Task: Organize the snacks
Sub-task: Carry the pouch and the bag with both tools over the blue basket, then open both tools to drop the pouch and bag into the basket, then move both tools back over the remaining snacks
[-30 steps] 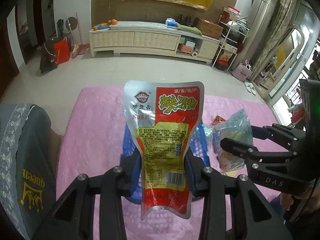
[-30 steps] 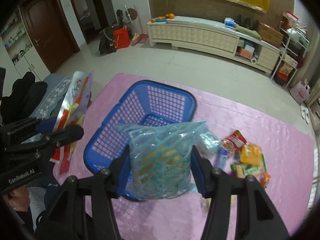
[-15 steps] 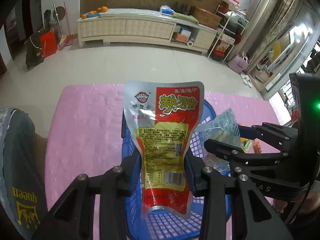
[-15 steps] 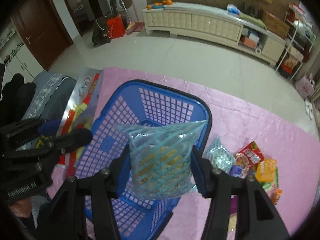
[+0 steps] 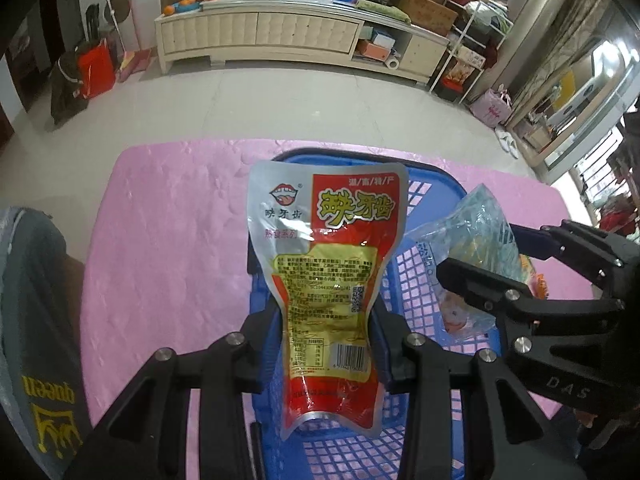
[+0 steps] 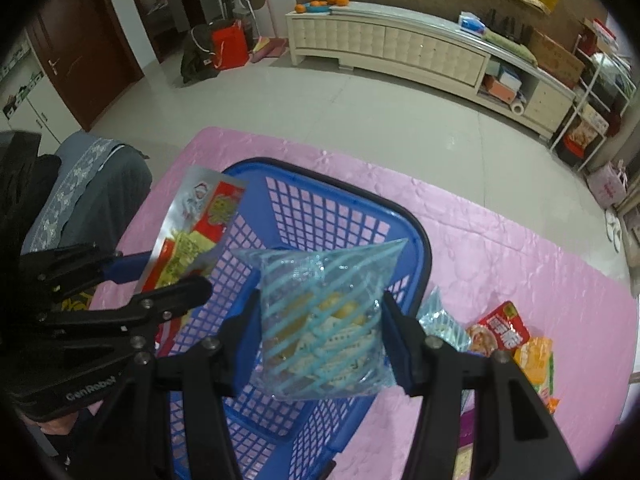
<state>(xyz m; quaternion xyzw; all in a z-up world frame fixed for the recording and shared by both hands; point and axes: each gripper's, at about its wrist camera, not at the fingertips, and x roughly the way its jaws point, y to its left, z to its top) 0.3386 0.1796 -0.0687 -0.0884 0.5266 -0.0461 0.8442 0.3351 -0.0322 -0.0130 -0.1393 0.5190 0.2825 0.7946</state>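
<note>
Blue plastic basket (image 6: 348, 216) sits on a pink-covered worktop (image 5: 168, 216), both sets of tongs poised above it for the drop. The left tongs (image 5: 326, 344) pinch a red-and-silver snack pouch (image 5: 328, 280); the right tongs (image 6: 320, 332) clamp a blue-striped clear bag (image 6: 320, 316). Only the right view shows the loose snacks (image 6: 508, 340) waiting beside the basket.

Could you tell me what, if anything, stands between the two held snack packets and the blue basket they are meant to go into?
Nothing visible does. The red and silver pouch in the left gripper and the blue-striped bag in the right gripper both hang over the open blue basket, whose visible mesh floor looks bare.
</note>
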